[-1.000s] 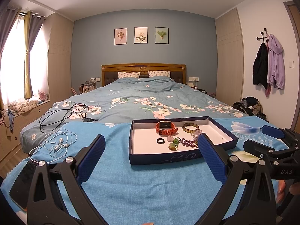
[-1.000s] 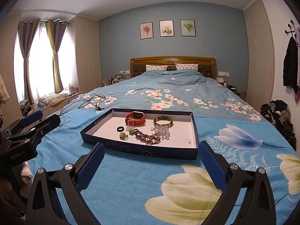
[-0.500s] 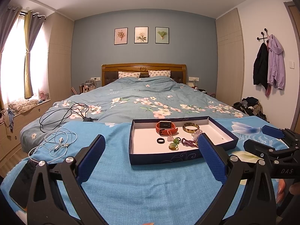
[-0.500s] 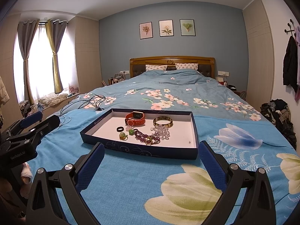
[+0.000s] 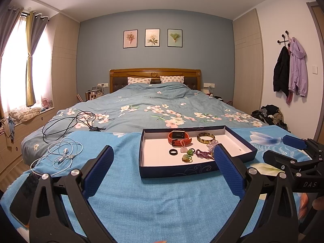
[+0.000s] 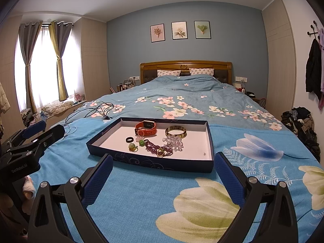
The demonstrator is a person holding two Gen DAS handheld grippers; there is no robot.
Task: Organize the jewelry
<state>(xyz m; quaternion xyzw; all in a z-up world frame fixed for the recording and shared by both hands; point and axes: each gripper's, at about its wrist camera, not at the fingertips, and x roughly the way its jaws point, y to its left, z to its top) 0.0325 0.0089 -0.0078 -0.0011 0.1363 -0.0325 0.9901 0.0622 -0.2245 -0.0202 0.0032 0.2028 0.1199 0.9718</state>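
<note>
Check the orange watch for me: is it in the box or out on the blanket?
In the box. The orange watch lies on the white floor of the box, near its far wall, beside the bangle.

The bed [image 5: 154, 105] carries a blue cloth [image 5: 129, 200] near; on it lie a tray [image 5: 174, 171], white earphones [image 5: 60, 154] left, perhaps 1 phone [image 5: 24, 194].

White letters "DAS" are showing on the right tongs [image 5: 291, 147] in the left view, and "GenRobot.AI" is showing on the left tongs [image 6: 40, 129] in the right view.
</note>
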